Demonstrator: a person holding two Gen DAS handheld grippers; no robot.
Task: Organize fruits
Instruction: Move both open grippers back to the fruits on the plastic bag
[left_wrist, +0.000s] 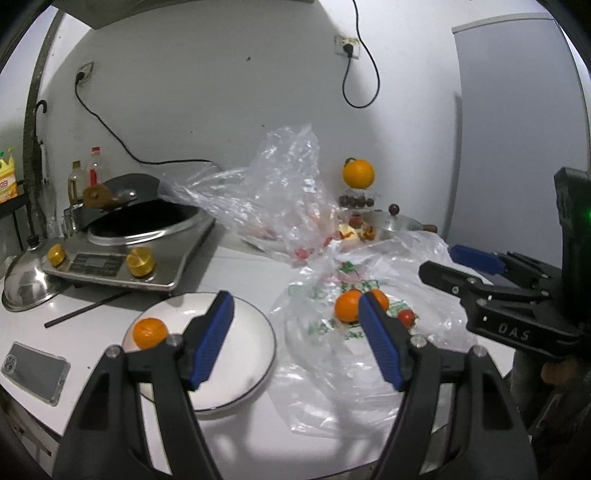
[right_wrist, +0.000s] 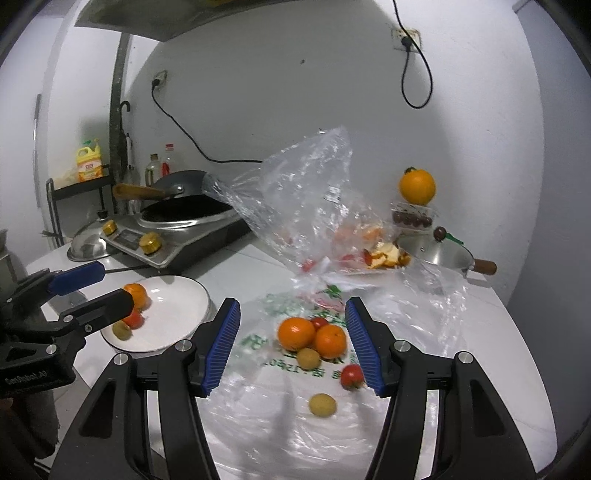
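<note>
A white plate (left_wrist: 236, 354) (right_wrist: 177, 306) holds an orange (left_wrist: 149, 332) (right_wrist: 136, 293), a red fruit (right_wrist: 133, 319) and a small yellowish fruit (right_wrist: 122, 330). On a flat printed plastic bag (right_wrist: 266, 417) lie two oranges (right_wrist: 295, 332) (right_wrist: 330, 341), a red tomato (right_wrist: 351, 374) and small yellow-green fruits (right_wrist: 322, 404). My left gripper (left_wrist: 295, 299) (right_wrist: 116, 282) hovers open between the plate and the bag, holding nothing. My right gripper (right_wrist: 291, 302) (left_wrist: 439, 262) is open over the bag, the oranges lying ahead between its fingers and untouched.
An induction cooker (left_wrist: 122, 258) with a black wok stands at the back left, a steel lid (left_wrist: 26, 284) beside it. A phone (left_wrist: 35, 371) and a chopstick (left_wrist: 85, 308) lie near the front edge. Behind are a crumpled clear bag (right_wrist: 306, 206), peels, a small steel pot (right_wrist: 436, 254) and an orange (right_wrist: 417, 186) on stacked boxes.
</note>
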